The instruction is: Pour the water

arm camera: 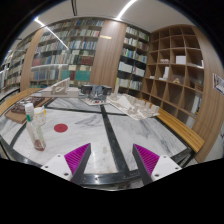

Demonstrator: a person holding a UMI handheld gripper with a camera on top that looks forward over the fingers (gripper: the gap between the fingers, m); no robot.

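Magenta pads apart: the claw point(112, 160) hangs released above a marble-patterned tabletop point(120, 125).

A pale bottle point(38, 128) stands upright well ahead and left of the left finger, a white cup point(29, 109) just beyond it and a red disc point(61, 127) on the surface to the right (black lines cross the top). Wooden bookshelves point(90, 55) line the room behind.

Jaws open, bottle point(38, 128) ahead-left on table point(110, 125)
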